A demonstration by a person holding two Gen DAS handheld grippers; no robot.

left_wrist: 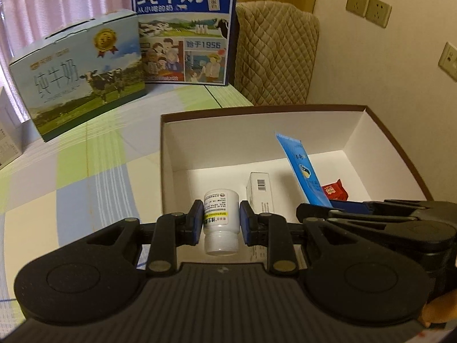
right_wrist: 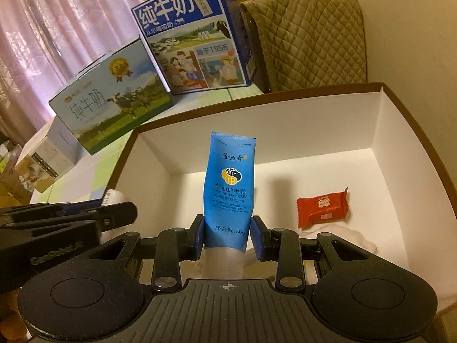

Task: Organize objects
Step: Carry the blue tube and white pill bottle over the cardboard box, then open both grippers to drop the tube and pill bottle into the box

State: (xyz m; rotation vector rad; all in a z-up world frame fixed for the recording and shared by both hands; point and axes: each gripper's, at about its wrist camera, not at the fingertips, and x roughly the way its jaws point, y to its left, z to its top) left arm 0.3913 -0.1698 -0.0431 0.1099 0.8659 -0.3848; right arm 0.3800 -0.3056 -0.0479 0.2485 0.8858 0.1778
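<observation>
**Receptacle.** Open cardboard box (left_wrist: 354,131), white inside with a brown rim, standing on a surface covered by a checked cloth (left_wrist: 85,165). Already lying on its floor: a small white carton with a barcode (left_wrist: 260,194), a red wrapped sweet (right_wrist: 322,207), and something pale and crumpled just below the sweet, too indistinct to name.

**Left claw** (left_wrist: 221,218). Pads set against both sides of a white medicine bottle (left_wrist: 221,214), cap end toward the camera. The bottle hangs over the near left part of the box interior; whether it touches the floor cannot be told.

**Right claw** (right_wrist: 228,235). Closed on the lower end of a blue hand-cream tube (right_wrist: 230,183), crimped end pointing up and away. The tube stands inside the box, centre to right, beside the sweet and apart from it.

**Step in hand (judgement).** Depositing: both items have reached the box and neither has been let go.

**Next move (judgement).** Lower each item until it rests on the box floor, then part the pads and draw straight back. The two claws sit close together, so releasing one at a time would avoid a knock; the bottle should clear the white carton beside it.

**Background.** Two milk cartons (left_wrist: 82,77) (left_wrist: 184,28) at the far side, and a quilted chair back (left_wrist: 277,54).
</observation>
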